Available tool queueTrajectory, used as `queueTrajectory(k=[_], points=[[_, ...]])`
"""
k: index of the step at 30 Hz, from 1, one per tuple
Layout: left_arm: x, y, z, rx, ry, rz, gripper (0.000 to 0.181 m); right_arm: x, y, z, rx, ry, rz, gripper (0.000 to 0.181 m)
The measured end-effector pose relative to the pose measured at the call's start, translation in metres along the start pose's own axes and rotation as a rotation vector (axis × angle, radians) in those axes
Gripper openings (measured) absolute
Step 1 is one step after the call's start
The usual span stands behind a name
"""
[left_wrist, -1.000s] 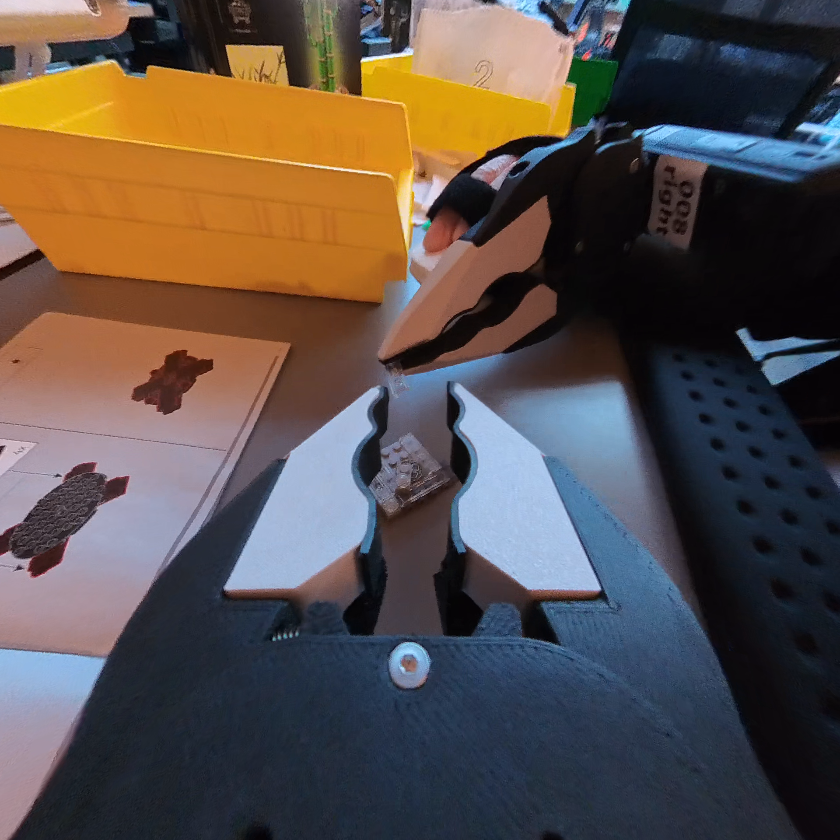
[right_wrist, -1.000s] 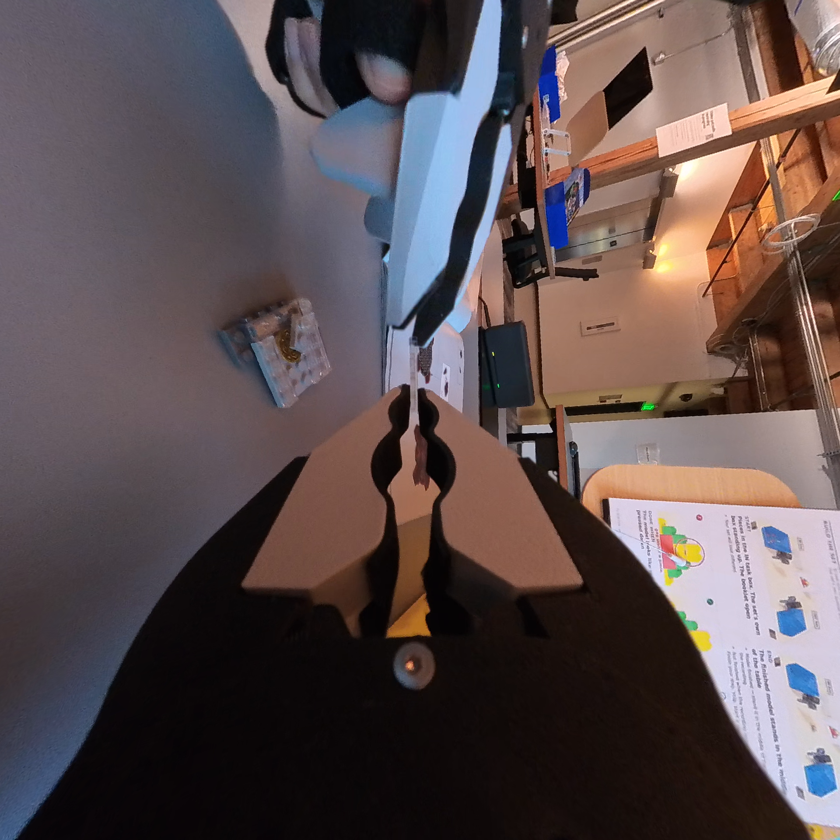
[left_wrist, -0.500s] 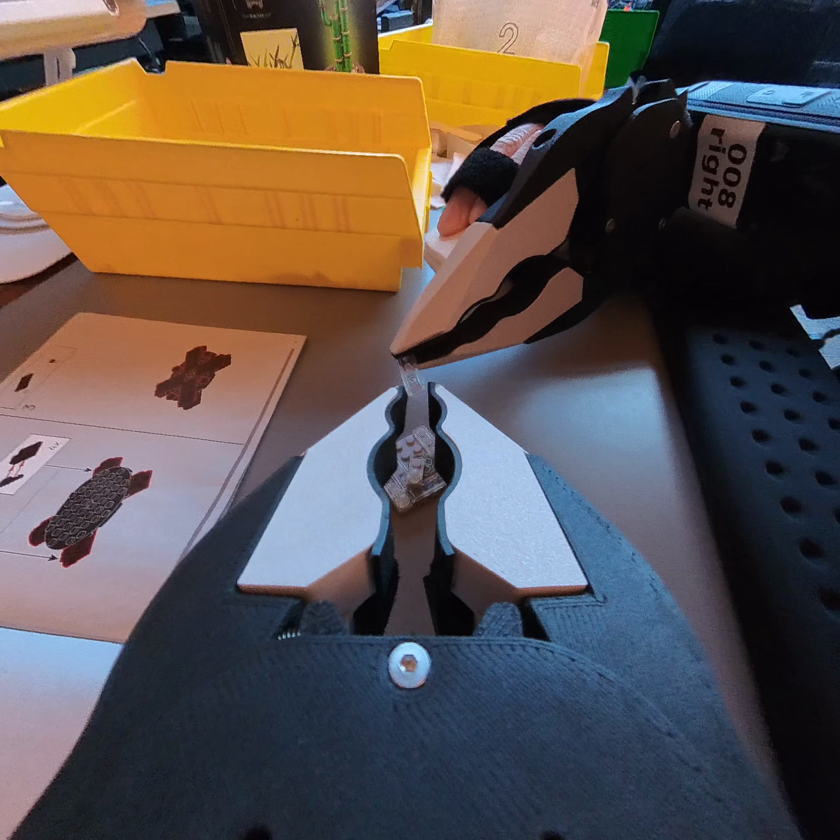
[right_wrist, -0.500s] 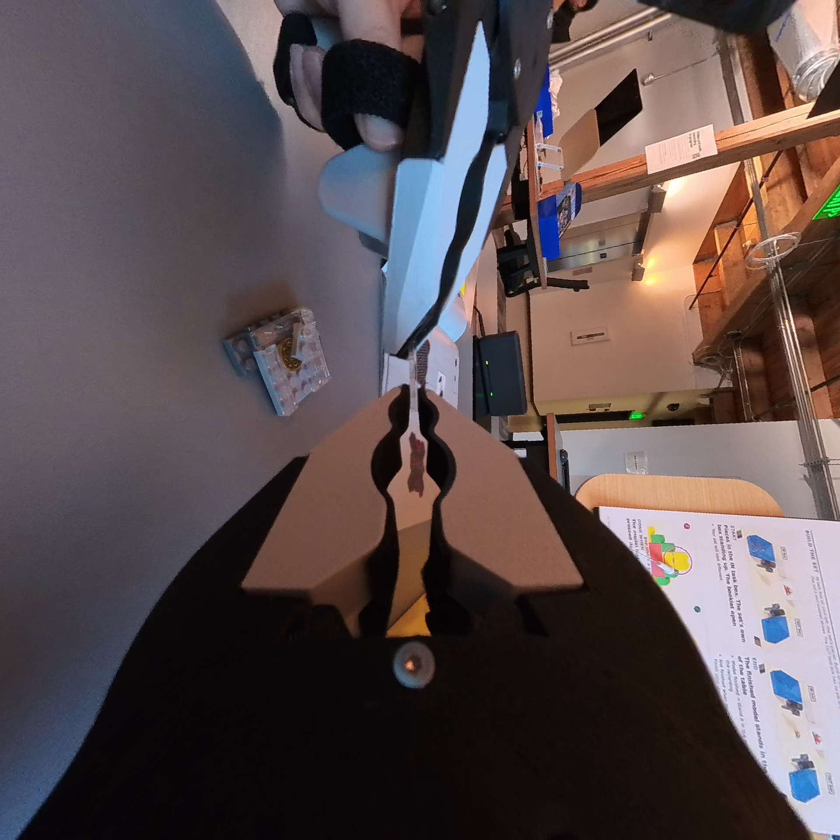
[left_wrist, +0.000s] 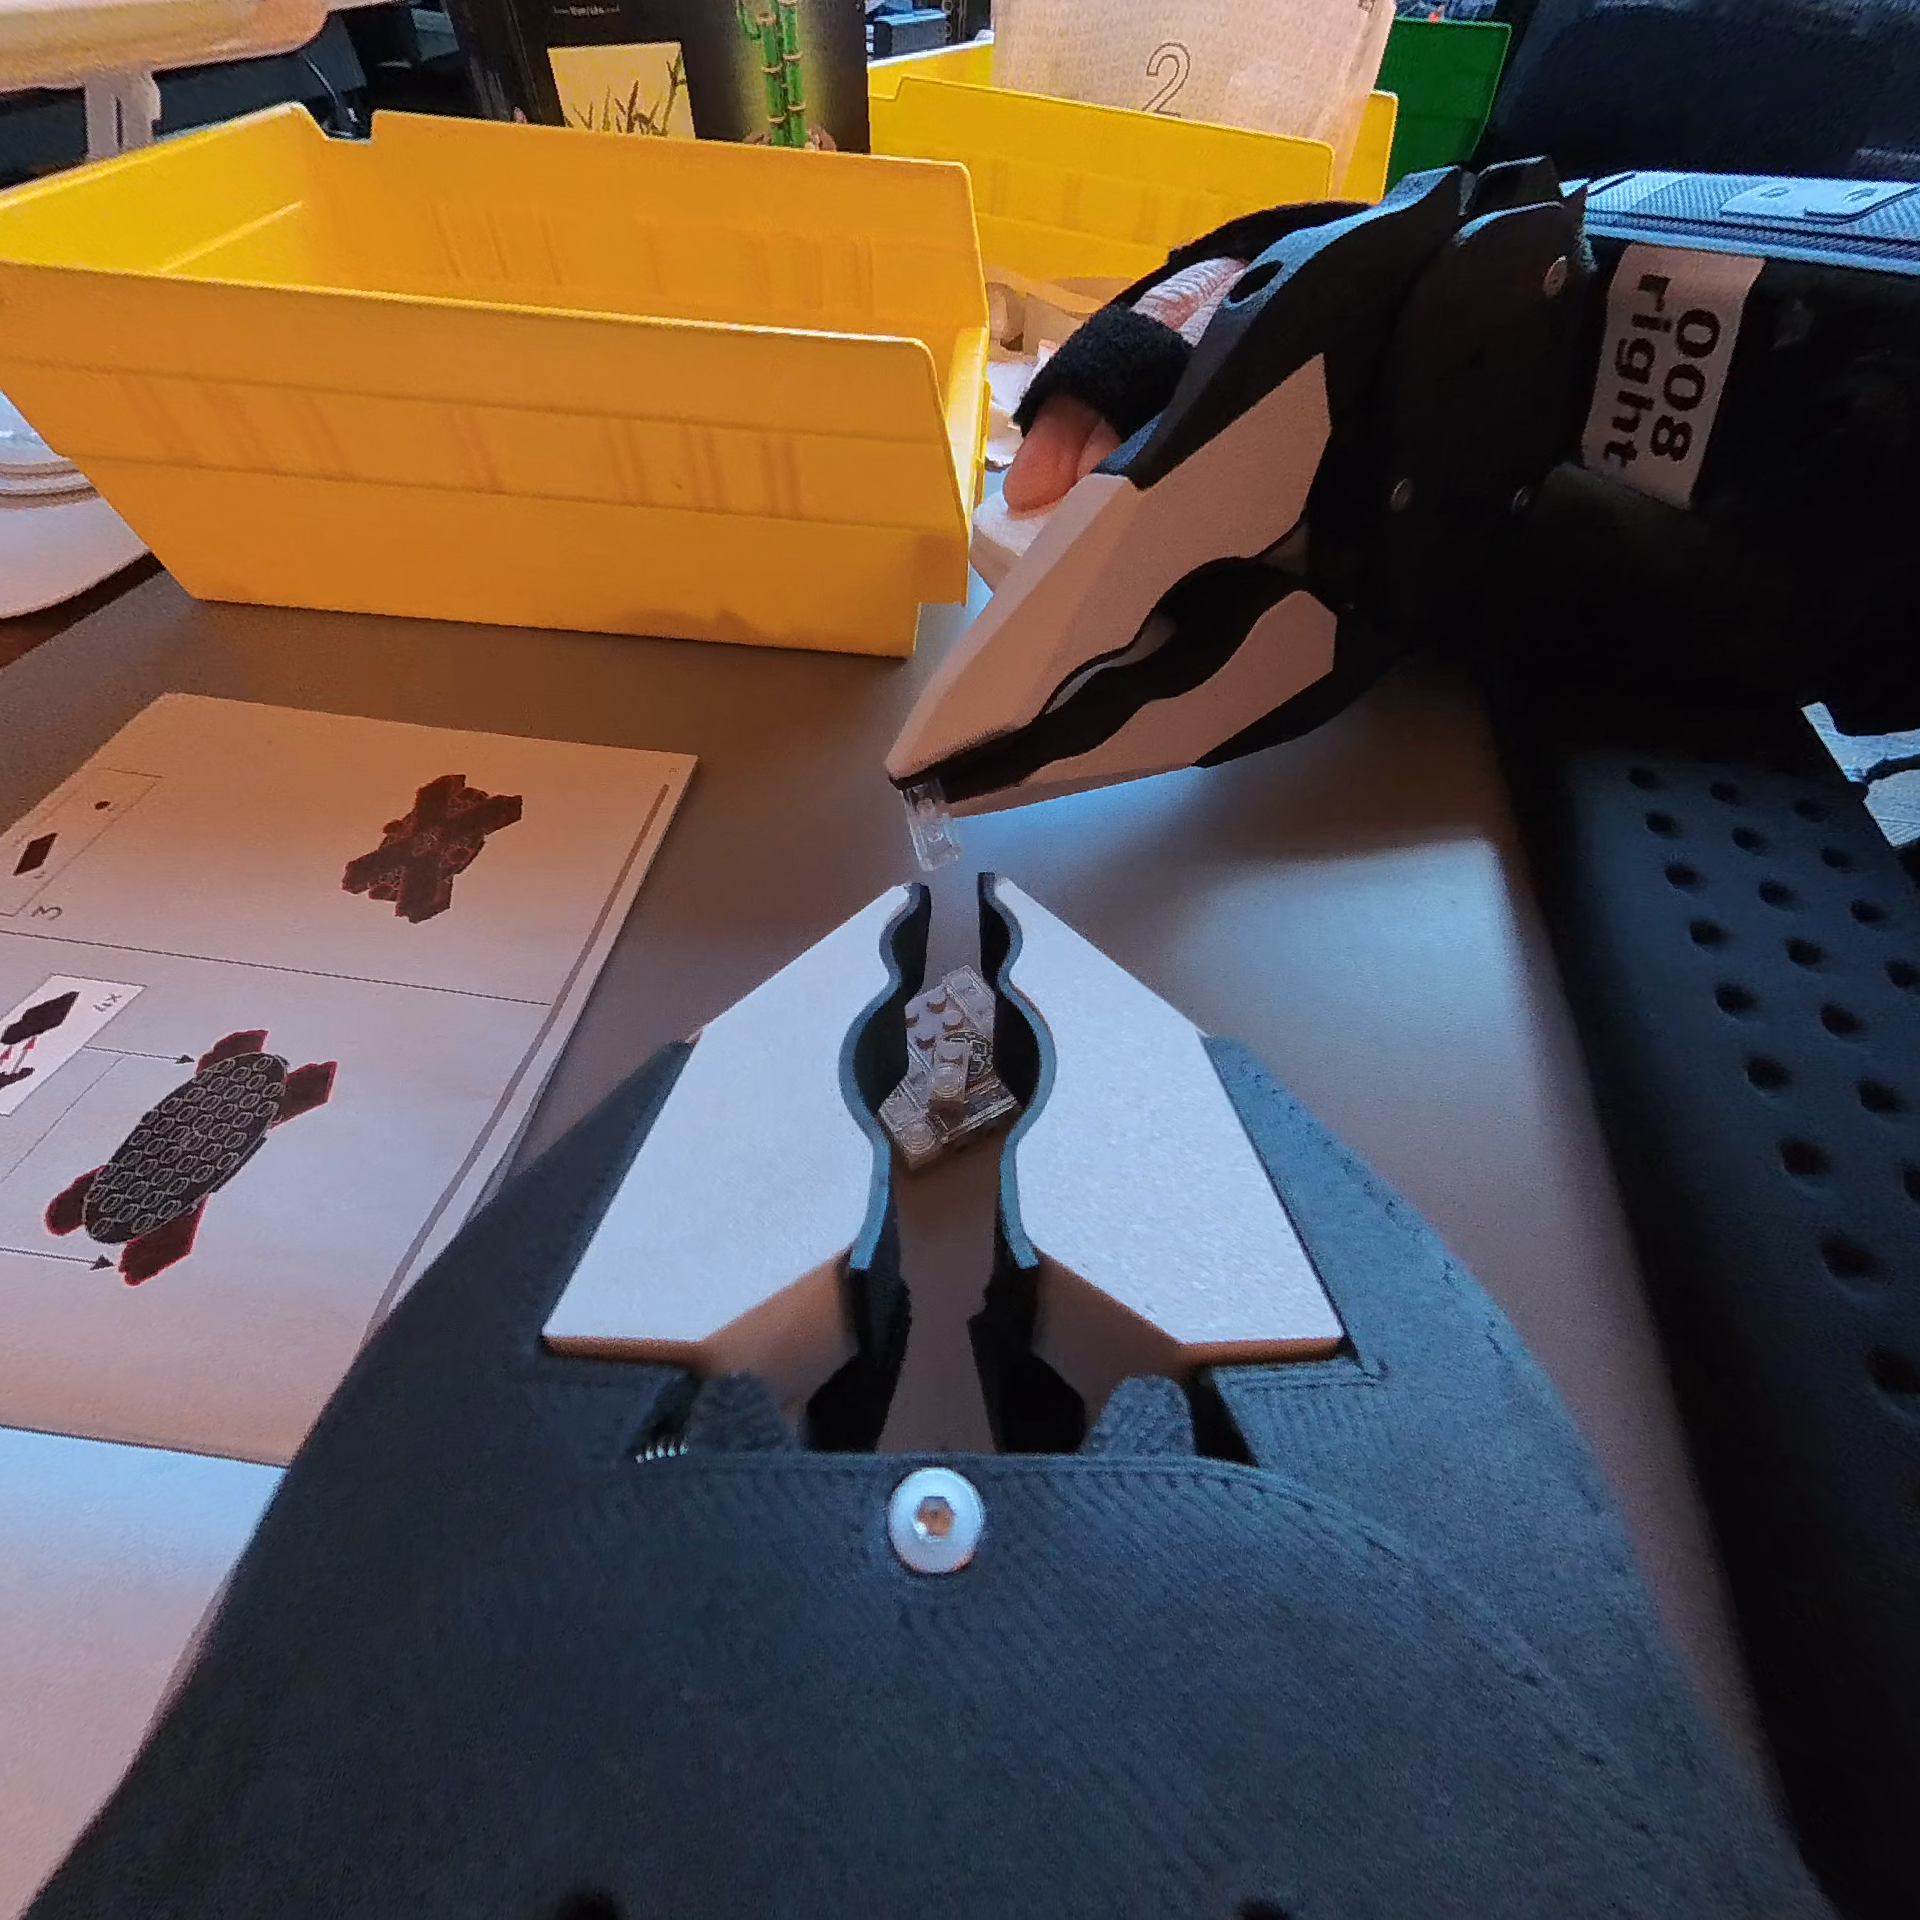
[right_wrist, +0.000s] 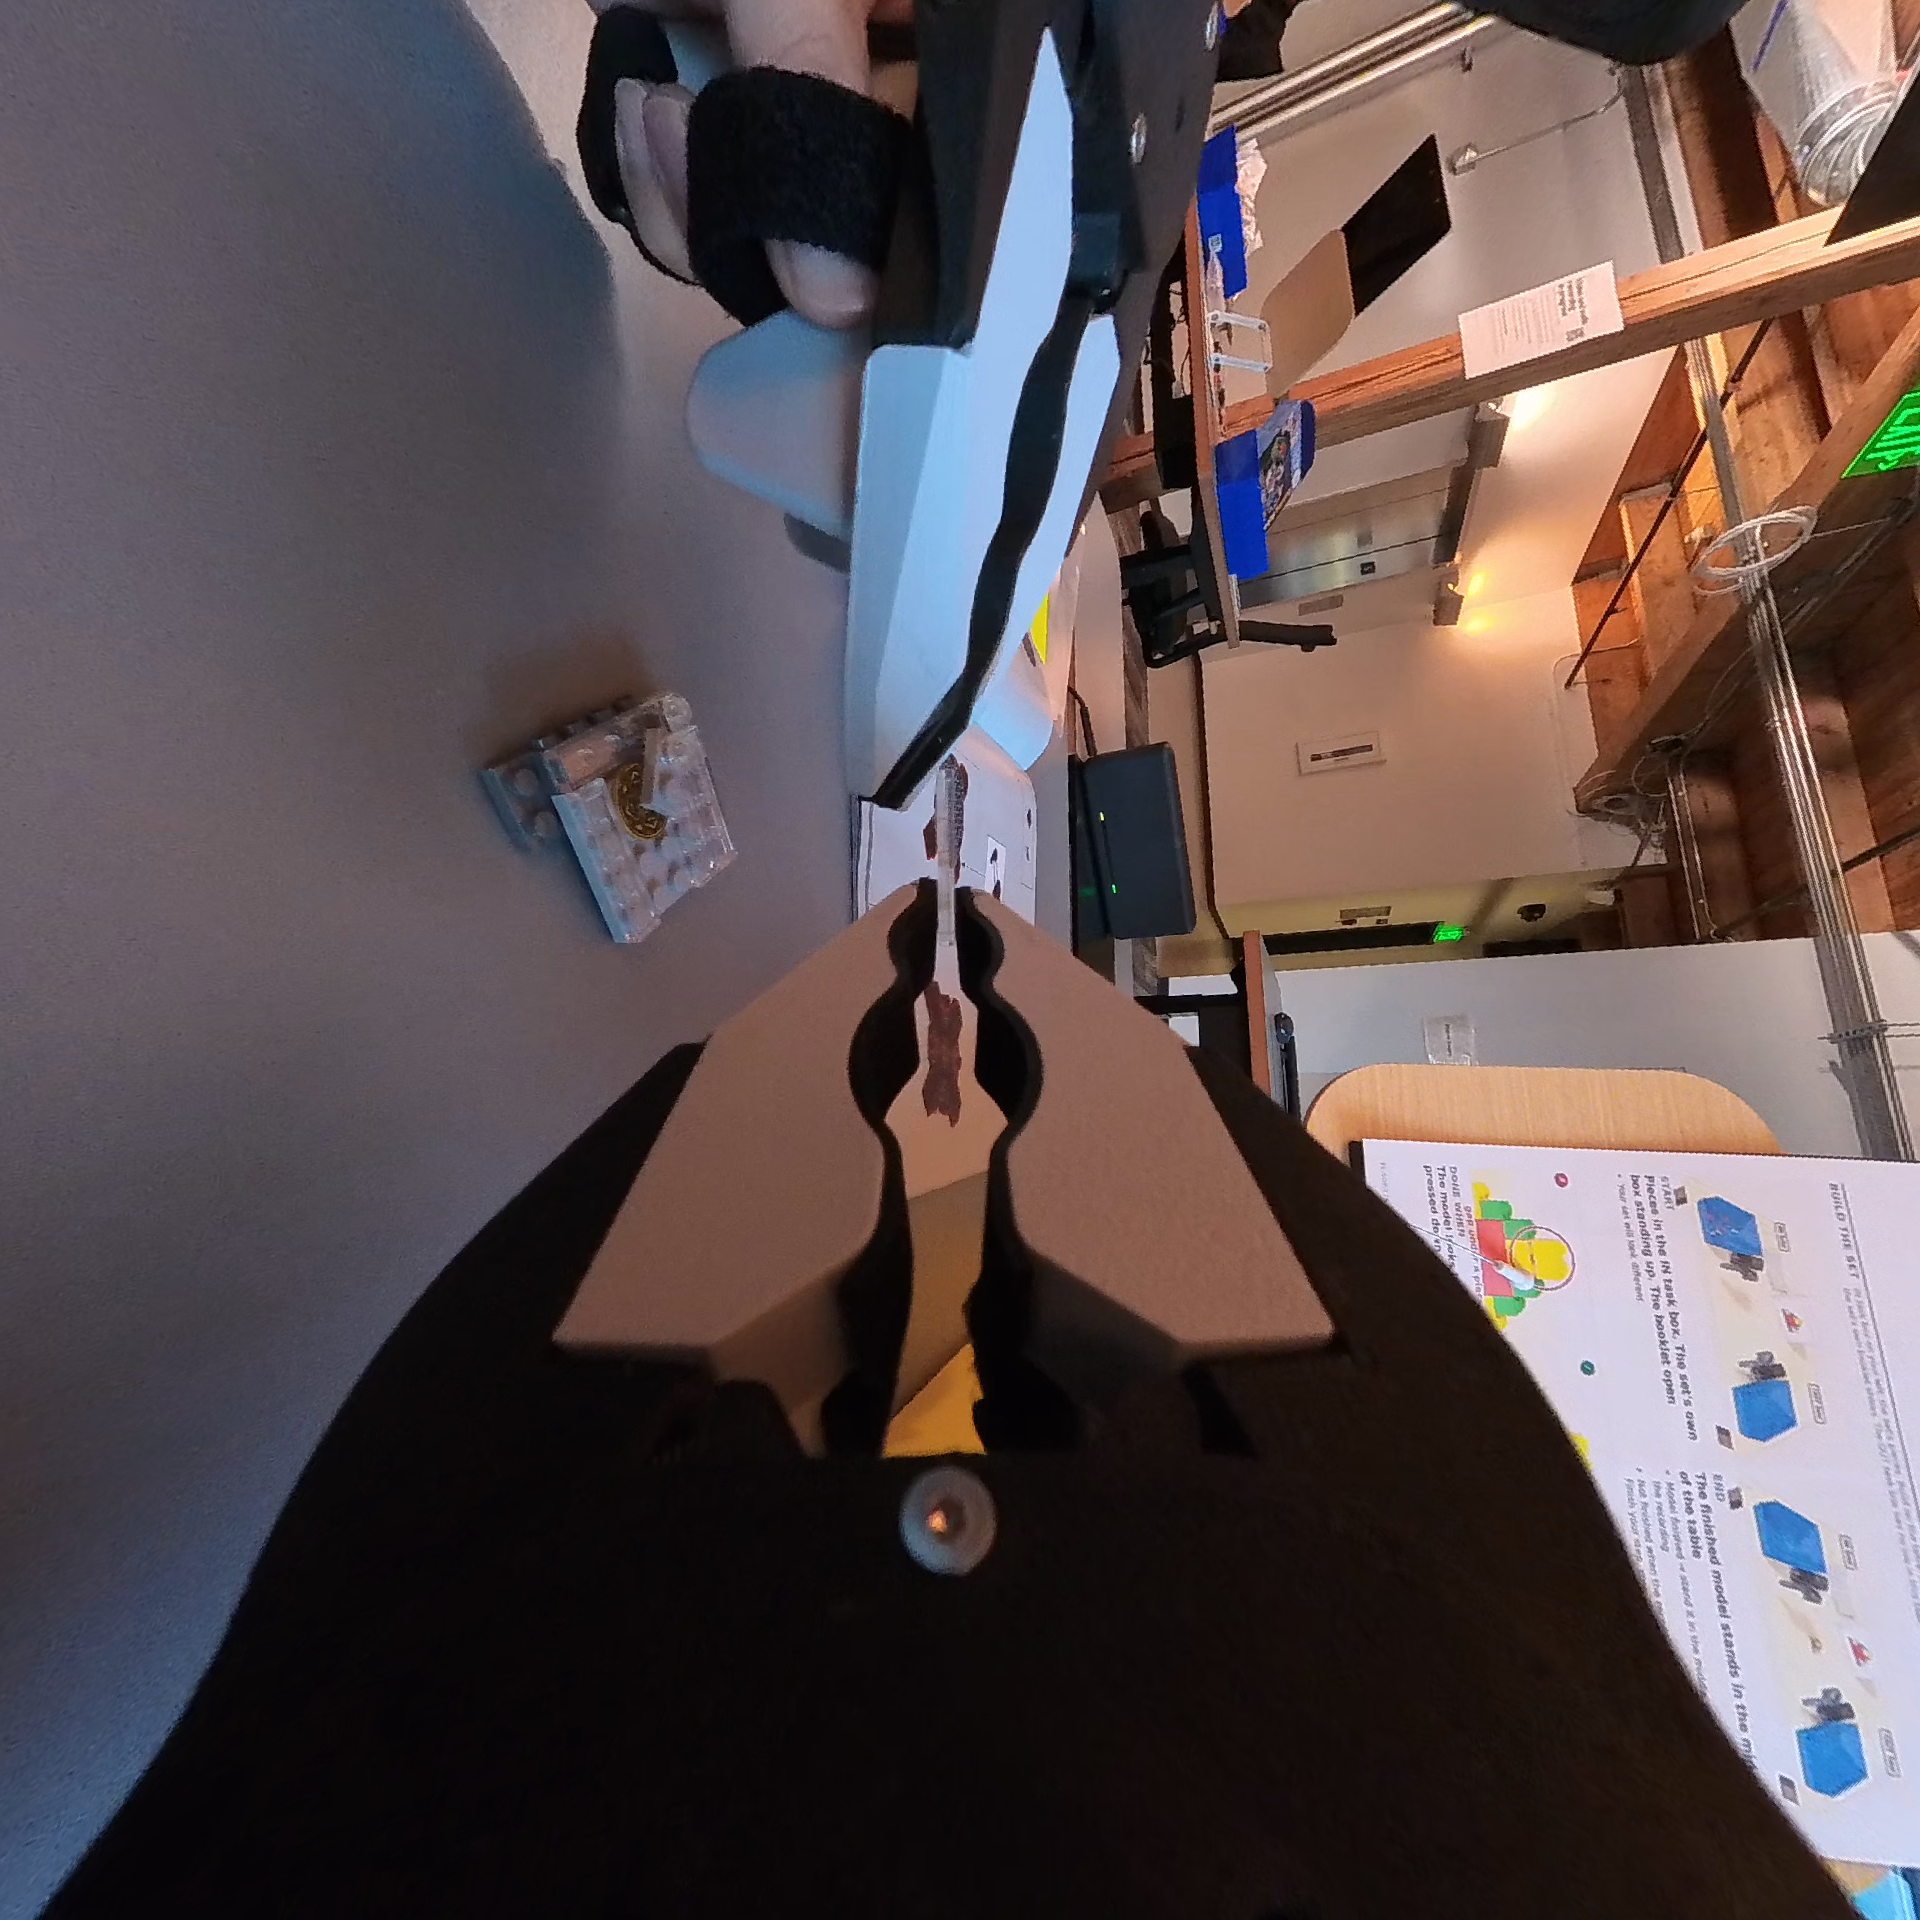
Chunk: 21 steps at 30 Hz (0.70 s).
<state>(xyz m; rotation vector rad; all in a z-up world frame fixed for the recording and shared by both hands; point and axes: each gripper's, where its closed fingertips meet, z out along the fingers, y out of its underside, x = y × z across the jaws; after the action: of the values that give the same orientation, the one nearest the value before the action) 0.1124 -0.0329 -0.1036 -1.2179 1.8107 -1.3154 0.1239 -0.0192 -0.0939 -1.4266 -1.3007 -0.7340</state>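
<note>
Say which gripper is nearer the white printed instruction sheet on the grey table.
Left. The left gripper hangs just right of the white printed sheet; the right gripper, pinching a small clear piece, is farther right.

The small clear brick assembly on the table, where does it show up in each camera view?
Left wrist view: clear brick assembly at centre, seen between the left gripper's parted jaws.
Right wrist view: left of centre, on bare table.
Shared landmark: the instruction sheet.

Clear glossy plastic brick assembly (left_wrist: 948, 1081); matt grey table (left_wrist: 1299, 935); glossy yellow plastic bin (left_wrist: 499, 416); paper booklet (left_wrist: 260, 987).
</note>
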Motion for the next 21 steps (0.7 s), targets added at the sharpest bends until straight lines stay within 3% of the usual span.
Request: queueTrajectory(k=[21], points=[[0.0033, -0.0066, -0.0043, 0.037, 0.063, -0.072, 0.005, -0.0001, -0.007, -0.0027, 0.041, 0.006, -0.013, 0.004]])
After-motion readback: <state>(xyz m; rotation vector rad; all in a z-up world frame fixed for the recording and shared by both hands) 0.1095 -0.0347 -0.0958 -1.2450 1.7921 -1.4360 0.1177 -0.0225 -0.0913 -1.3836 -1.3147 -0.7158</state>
